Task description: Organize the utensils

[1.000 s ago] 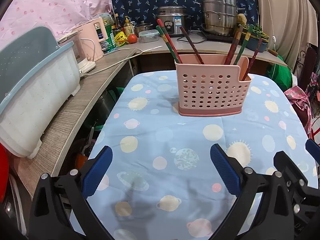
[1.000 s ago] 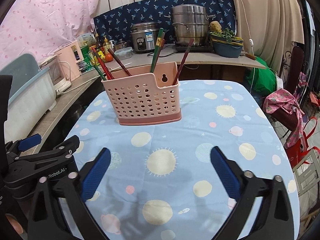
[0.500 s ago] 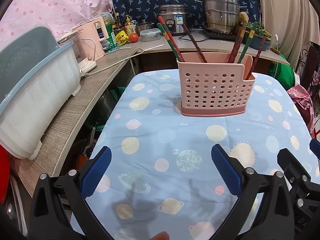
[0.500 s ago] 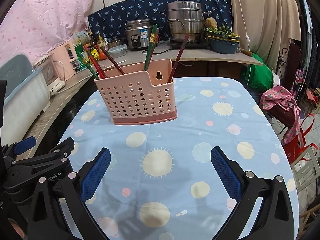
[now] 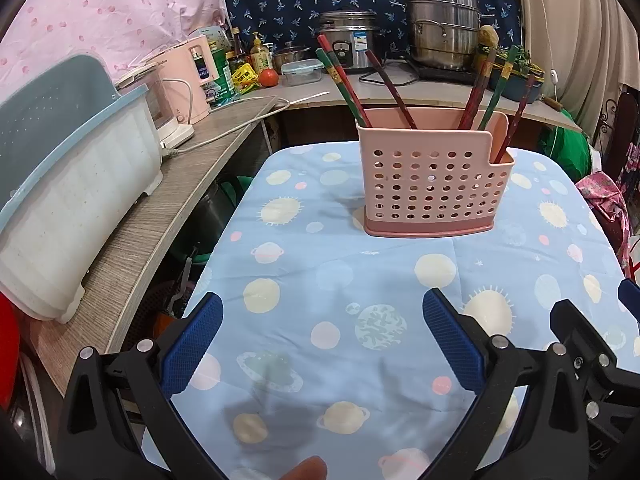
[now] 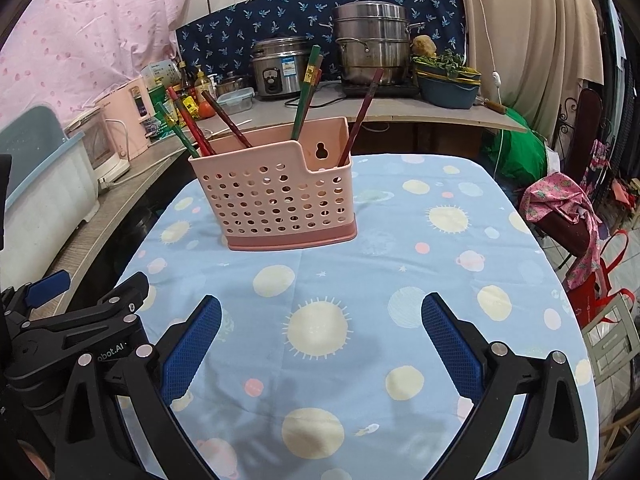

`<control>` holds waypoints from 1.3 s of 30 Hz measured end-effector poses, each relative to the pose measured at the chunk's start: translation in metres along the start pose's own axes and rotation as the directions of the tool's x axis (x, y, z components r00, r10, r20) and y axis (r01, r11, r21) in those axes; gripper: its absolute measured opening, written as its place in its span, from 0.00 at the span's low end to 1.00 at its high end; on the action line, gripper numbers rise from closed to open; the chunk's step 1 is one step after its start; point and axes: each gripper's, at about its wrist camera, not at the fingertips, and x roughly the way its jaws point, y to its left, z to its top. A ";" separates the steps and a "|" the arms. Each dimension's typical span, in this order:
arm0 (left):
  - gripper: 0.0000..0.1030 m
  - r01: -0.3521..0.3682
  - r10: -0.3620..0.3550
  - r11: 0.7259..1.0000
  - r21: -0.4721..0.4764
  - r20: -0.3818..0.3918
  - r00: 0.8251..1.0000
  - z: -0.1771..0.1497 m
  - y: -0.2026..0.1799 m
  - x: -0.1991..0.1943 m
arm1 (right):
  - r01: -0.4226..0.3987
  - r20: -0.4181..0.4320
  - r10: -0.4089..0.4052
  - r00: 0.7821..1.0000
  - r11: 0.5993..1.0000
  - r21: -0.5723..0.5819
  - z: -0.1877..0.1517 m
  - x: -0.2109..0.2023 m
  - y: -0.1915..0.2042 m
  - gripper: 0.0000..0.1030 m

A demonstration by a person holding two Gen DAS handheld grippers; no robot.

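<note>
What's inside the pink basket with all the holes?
Six chopsticks stand in the pink basket: three lean left, three lean right, in red, green and dark brown. Their lower ends and the basket's bottom are hidden by its wall, so anything lying flat inside cannot be seen.

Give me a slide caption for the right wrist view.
Open right tongs hover over the planet-print tablecloth, facing a pink basket of chopsticks.
</note>
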 end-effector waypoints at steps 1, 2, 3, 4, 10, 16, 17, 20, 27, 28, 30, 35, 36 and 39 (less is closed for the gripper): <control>0.93 0.000 0.000 1.000 -0.001 0.000 1.000 0.000 0.001 0.000 | 0.000 0.000 0.000 1.000 1.000 -0.001 0.000 0.001 0.001 0.94; 0.93 0.000 0.000 1.000 -0.003 0.000 1.000 0.000 0.001 0.000 | 0.001 0.000 -0.001 1.000 1.000 -0.002 0.000 0.001 0.002 0.94; 0.93 0.000 0.000 1.000 -0.004 0.000 1.000 0.000 0.001 0.000 | 0.001 0.000 -0.001 1.000 1.000 -0.001 0.000 0.001 0.002 0.94; 0.93 0.000 0.000 1.000 -0.005 0.000 1.000 0.000 0.002 0.000 | 0.001 0.000 -0.001 1.000 1.000 0.000 0.000 0.001 0.001 0.94; 0.93 -0.001 0.001 1.000 -0.004 0.000 1.000 0.000 0.002 0.000 | 0.001 0.000 -0.001 1.000 1.000 -0.001 0.000 0.001 0.001 0.94; 0.93 -0.004 0.004 1.000 -0.008 0.001 1.000 0.000 0.004 0.000 | 0.000 -0.001 0.000 1.000 1.000 -0.001 0.001 0.001 0.002 0.94; 0.93 -0.004 0.004 1.000 -0.009 0.001 1.000 0.000 0.004 0.000 | 0.001 -0.001 -0.001 1.000 1.000 -0.001 0.000 0.001 0.002 0.94; 0.93 -0.008 0.008 1.000 -0.009 0.002 1.000 0.000 0.005 -0.001 | 0.000 -0.001 0.000 1.000 1.000 0.000 0.000 0.001 0.002 0.94; 0.93 -0.009 0.009 1.000 -0.009 0.002 1.000 0.000 0.005 -0.001 | 0.002 0.000 -0.002 1.000 1.000 -0.003 0.000 0.000 0.003 0.94; 0.93 -0.010 0.010 1.000 -0.008 0.002 1.000 0.000 0.004 -0.001 | 0.003 0.000 -0.003 1.000 1.000 -0.003 0.000 0.000 0.003 0.94; 0.93 -0.012 0.012 1.000 -0.008 0.001 1.000 0.000 0.005 0.000 | 0.001 -0.001 -0.001 1.000 1.000 -0.003 0.001 0.000 0.003 0.94; 0.93 -0.013 0.013 1.000 -0.007 0.002 1.000 0.000 0.004 -0.001 | 0.002 0.000 -0.002 1.000 1.000 -0.003 0.001 0.001 0.004 0.94; 0.93 -0.012 0.012 1.000 -0.007 0.002 1.000 0.000 0.004 -0.001 | 0.002 0.000 -0.002 1.000 1.000 -0.003 0.001 0.000 0.003 0.94; 0.93 -0.013 0.013 1.000 -0.007 0.002 1.000 0.000 0.005 -0.001 | 0.003 -0.001 -0.003 1.000 1.000 -0.004 0.001 0.000 0.003 0.94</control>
